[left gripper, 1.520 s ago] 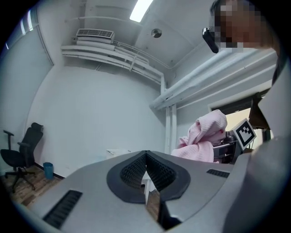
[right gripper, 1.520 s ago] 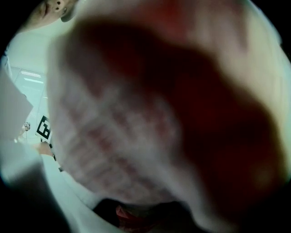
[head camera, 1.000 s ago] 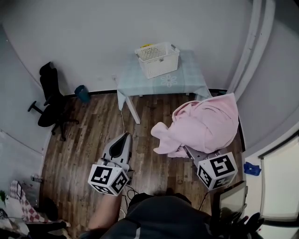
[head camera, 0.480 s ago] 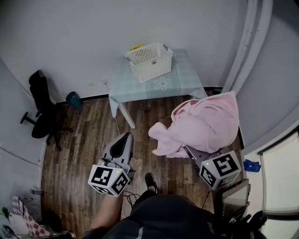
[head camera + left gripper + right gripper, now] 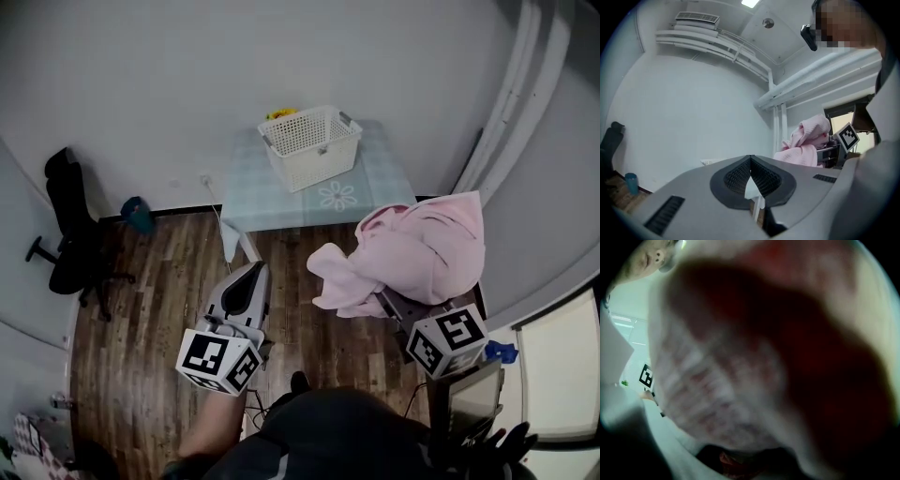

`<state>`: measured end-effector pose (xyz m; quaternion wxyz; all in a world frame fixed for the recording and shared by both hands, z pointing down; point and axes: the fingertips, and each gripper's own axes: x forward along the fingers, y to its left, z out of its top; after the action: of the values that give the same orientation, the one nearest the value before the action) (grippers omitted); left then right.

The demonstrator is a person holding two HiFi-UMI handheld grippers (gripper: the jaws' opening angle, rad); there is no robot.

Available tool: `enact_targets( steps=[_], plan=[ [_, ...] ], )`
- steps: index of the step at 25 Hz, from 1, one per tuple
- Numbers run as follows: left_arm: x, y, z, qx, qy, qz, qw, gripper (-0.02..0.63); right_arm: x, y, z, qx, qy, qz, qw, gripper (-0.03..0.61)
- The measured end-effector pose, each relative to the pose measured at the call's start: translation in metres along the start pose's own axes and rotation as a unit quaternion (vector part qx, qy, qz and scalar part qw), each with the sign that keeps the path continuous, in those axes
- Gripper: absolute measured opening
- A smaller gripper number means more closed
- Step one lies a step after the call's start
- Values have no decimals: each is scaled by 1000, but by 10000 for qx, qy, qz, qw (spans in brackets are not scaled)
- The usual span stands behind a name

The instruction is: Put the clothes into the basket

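Note:
A white slatted basket [image 5: 311, 145] stands on a small table with a pale blue cloth [image 5: 375, 183] against the far wall. A bulky pink garment [image 5: 417, 248] hangs bunched over my right gripper [image 5: 394, 305], above the floor to the right of the table. It hides the jaws and fills the right gripper view [image 5: 740, 357]. My left gripper [image 5: 255, 269] is shut and holds nothing, left of the garment and short of the table's front edge. In the left gripper view its pads [image 5: 740, 173] meet at the tips, and the pink garment [image 5: 806, 140] shows at the right.
A black office chair [image 5: 70, 225] and a blue bin [image 5: 137, 214] stand at the left wall. Something yellow [image 5: 279, 113] shows at the basket's far rim. A white cable [image 5: 221, 225] runs down by the table's left leg. A wall and window frame close off the right side.
The table and basket have come closer and lower in the head view as the person walks toward them. Both grippers keep their pose, the pink garment still on the right one.

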<state>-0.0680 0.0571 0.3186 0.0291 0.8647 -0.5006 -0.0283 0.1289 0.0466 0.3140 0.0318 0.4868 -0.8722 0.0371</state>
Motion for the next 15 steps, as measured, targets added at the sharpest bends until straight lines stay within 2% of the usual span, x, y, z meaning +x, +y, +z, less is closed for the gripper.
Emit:
enact_targets(
  steps=[4, 10, 15],
  plan=[
    [34, 55, -2, -166, 50, -60, 9998, 8, 62, 9, 3, 41, 165, 122, 9998, 360],
    [58, 88, -2, -218, 22, -252, 9994, 8, 108, 12, 7, 194, 184, -42, 9996, 360],
    [72, 114, -6, -209, 173, -418, 9988, 8, 136, 15, 9, 288, 108, -104, 9995, 360]
  ],
)
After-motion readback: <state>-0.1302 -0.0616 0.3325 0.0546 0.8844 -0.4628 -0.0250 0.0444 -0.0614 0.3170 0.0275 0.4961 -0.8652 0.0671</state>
